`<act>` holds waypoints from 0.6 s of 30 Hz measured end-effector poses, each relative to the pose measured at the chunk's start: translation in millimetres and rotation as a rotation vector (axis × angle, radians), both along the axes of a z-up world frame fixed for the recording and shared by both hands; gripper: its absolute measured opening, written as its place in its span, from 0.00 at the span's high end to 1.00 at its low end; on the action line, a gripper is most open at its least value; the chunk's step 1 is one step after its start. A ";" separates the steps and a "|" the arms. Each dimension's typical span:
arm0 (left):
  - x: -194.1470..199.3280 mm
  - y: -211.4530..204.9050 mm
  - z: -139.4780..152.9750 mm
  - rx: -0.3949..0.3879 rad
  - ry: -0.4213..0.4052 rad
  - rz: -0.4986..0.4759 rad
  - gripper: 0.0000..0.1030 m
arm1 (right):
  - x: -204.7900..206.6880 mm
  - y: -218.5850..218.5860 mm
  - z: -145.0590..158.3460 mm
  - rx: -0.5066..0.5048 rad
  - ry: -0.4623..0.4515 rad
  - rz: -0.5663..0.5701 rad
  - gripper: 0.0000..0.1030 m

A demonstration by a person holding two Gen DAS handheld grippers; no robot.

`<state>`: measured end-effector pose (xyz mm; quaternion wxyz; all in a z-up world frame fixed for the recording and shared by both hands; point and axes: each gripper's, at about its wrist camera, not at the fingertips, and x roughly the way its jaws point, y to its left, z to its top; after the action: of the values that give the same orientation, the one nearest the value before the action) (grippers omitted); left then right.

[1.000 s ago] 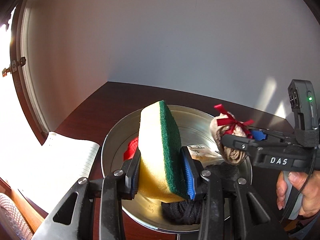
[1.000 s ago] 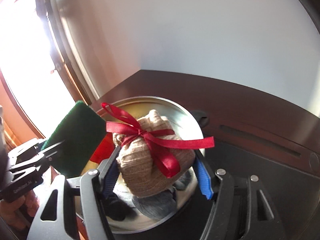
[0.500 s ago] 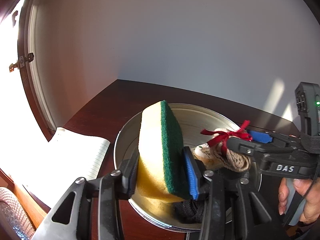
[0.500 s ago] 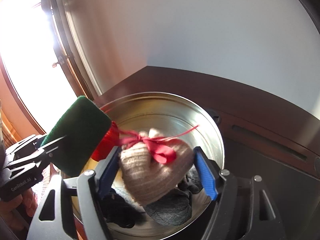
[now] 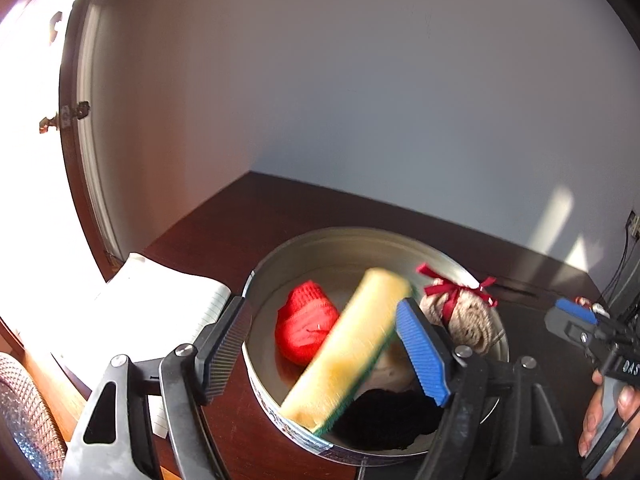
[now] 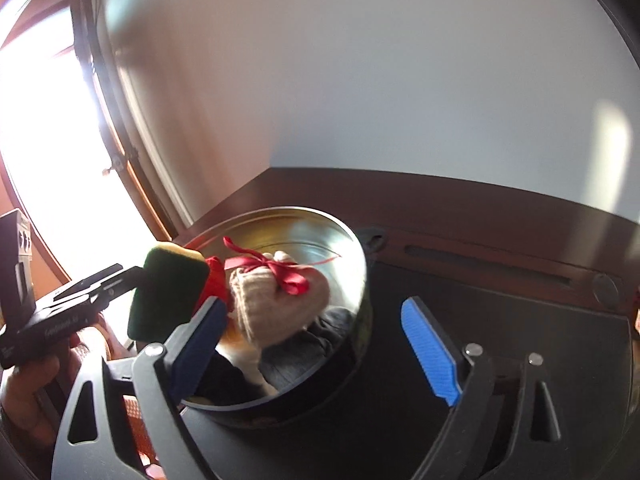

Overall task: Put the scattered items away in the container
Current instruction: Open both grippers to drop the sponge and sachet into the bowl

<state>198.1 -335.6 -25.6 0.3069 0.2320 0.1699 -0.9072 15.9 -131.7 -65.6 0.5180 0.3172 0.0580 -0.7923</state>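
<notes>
A round metal tin (image 5: 472, 268) sits on a dark wooden counter (image 5: 240, 224) beside a lined notepad (image 5: 160, 300). A second ago the left tool (image 5: 320, 344) clamped a yellow and green sponge (image 5: 344, 344) upright; its jaws have just been opening and now stand wide, and the sponge, blurred, tilts across the tin's near rim, possibly brushing the blue pad. The right tool (image 6: 316, 344) earlier squeezed a beige knitted bundle (image 6: 276, 304) tied with red ribbon; its jaws have just been opening too, now spread wide with nothing gripped. The bundle lies inside the tin, on dark fabric (image 6: 296, 360), near a red knitted item (image 5: 304, 332)
</notes>
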 end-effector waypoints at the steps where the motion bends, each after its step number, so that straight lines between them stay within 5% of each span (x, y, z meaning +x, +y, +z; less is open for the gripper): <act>1: 1.6 1.3 5.9 -0.006 0.018 0.001 0.25 | 0.1 10.0 2.2 -0.011 -0.002 -0.015 0.08; 4: 2.5 5.4 18.8 -0.018 0.055 0.002 0.14 | -2.1 37.2 5.8 -0.042 -0.012 -0.062 0.02; 18: -46.2 65.6 19.1 -0.031 0.008 -0.177 0.14 | -15.6 107.4 6.3 -0.046 -0.012 -0.198 0.01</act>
<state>151.9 -270.0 -6.5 0.2285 0.2377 0.1362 -0.9342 0.3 -24.3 -59.3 0.4446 0.3142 0.0052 -0.8388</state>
